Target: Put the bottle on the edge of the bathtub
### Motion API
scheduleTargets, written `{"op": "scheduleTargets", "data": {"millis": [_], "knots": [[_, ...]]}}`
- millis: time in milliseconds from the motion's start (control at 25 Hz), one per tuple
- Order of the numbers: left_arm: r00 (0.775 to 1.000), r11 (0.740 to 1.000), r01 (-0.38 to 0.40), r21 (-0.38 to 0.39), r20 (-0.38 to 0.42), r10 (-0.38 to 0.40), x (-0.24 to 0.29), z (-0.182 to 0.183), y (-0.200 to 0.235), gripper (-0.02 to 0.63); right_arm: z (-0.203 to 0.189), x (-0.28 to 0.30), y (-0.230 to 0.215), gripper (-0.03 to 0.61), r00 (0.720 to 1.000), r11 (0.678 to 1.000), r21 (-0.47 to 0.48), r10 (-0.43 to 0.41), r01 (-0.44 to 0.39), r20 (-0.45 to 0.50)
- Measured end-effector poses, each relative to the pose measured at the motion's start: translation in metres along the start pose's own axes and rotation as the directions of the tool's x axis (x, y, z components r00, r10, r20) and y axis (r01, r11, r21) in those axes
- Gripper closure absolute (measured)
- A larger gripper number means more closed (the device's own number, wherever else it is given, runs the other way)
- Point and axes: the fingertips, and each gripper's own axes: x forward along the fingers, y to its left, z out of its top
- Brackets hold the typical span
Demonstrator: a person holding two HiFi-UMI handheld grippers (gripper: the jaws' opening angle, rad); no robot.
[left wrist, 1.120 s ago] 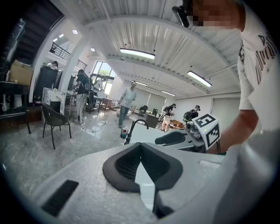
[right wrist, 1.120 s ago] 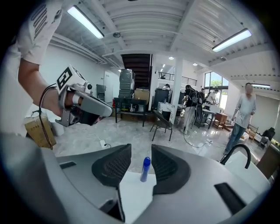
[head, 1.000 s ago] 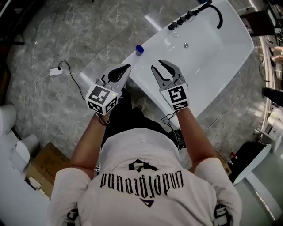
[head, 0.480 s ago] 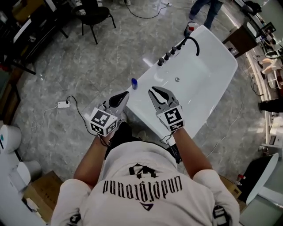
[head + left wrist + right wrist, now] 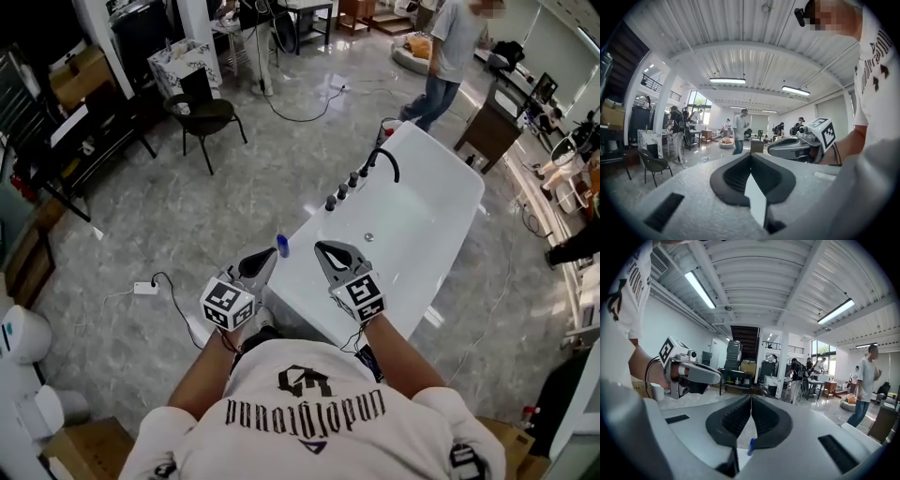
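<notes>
— Head view, near field: how do the two tools stand?
— Left gripper (image 5: 263,260) is clenched on nothing, its pads meeting at the tip. Right gripper (image 5: 324,249) has just been closing, and its jaws now meet too, with nothing between them. The blue speck seen through their gap in the right gripper view is the bottle (image 5: 751,446), well beyond them.
— And in the middle field?
— The bottle (image 5: 282,246) appears upright on the left rim of the bathtub (image 5: 427,220), near the outer lip. It is free of both tools and just beside the left tip. I judge the placing done.
— Hazards, nearest first?
— (a) A sideways sweep of my left tool would clip the bottle and send it to the floor or into the basin.
(b) The rim looks narrow and glossy, so a knock to the tub might slide the bottle off.
(c) The power strip (image 5: 144,288) and its cable lie near my feet and could snag a step.
(d) Farthest, a person (image 5: 450,52) walking beyond the faucet (image 5: 386,159) could brush the tub.
</notes>
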Motion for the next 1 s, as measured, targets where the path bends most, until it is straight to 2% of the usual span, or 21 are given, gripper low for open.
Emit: {"op": "scheduleTargets", "data": {"millis": [360,640,1000], "knots": [[1.000,0.999,-0.013,0.052,0.017,0.012,-0.008,0.022,-0.015,0.600,0.010,-0.014,-0.001,0.563,0.999,0.999,-0.024,0.022,-0.022,0.024],[0.999,0.997,-0.023,0.070,-0.033,0.025,-0.020,0.001,-0.017,0.600,-0.001,-0.020,0.011,0.563,0.999,0.999,0.006,0.051,-0.051,0.017],[0.998,0.998,0.034,0.051,-0.046,-0.032,-0.033,-0.011,-0.015,0.600,-0.002,-0.026,0.030,0.563,1.000,1.000,0.024,0.009,-0.010,0.014]]}}
